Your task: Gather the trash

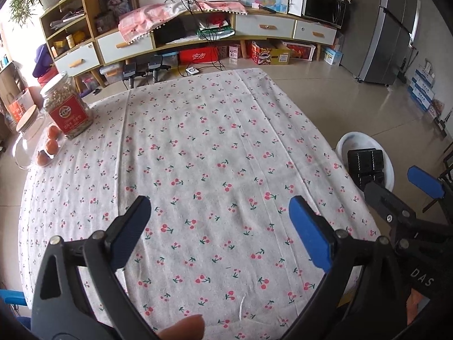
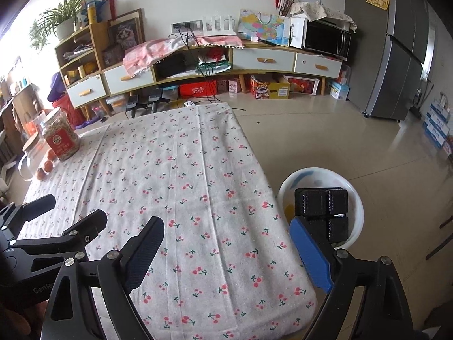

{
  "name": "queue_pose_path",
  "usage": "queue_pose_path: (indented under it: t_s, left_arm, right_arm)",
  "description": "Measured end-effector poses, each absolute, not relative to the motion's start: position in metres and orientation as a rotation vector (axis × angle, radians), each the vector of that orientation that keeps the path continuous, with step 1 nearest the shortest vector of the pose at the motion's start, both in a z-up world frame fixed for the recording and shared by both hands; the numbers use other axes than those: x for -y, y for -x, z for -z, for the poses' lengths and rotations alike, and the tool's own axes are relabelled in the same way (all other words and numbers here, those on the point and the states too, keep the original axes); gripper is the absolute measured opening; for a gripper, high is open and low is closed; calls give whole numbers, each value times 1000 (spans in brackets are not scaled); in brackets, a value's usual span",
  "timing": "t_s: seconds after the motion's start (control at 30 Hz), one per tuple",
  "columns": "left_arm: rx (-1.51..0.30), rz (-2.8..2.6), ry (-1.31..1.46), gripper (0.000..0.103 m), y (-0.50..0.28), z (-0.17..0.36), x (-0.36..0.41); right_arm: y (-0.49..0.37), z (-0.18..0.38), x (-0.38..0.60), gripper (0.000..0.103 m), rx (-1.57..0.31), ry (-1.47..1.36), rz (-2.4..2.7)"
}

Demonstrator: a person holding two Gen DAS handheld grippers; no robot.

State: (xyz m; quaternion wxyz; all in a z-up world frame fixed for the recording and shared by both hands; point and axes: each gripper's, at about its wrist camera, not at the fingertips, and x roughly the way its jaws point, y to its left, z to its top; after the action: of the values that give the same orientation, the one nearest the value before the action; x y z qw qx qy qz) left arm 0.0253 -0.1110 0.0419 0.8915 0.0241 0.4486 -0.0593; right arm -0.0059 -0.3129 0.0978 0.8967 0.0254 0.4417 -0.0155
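Readable text you can log:
- "DAS" in pale letters on the black body of the right gripper (image 1: 424,181), seen from your left wrist camera.
- "GenRo", cut off, on the black body of the left gripper (image 2: 70,215), seen from your right wrist camera.
- Red label on the jar (image 1: 68,104): print too small to read.

Black tray (image 2: 321,205) in white basin (image 2: 357,212)

Red-labelled jar (image 1: 68,107) beside oranges (image 1: 51,146) on tablecloth (image 1: 198,153).
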Motion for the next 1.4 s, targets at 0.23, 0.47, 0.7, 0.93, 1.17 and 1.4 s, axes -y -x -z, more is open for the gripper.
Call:
queue_pose_path:
  t_s: [0.23,0.47,0.7,0.93,1.17,1.4]
  left_arm:
    - [-940,135,-44,98,-28,-39,112]
    - [-943,143,-40,98,-28,-39,111]
    - [-941,154,-38,98,-28,-42,112]
    - [-936,158,-41,98,-28,-44,114]
    - [-941,158,-45,98,-28,-43,113]
    - [-942,155,-43,98,-28,-42,113]
  right_arm:
    - [5,-97,311,92,-922,-48,34]
    - [5,-95,314,92,-930,-47,44]
    - [6,-95,318,92,-932,-38,65]
    - [7,-95,321,92,-935,-31,79]
    - [8,-95,322,92,-937,-31,80]
    - [8,-95,322,92,-937,-31,80]
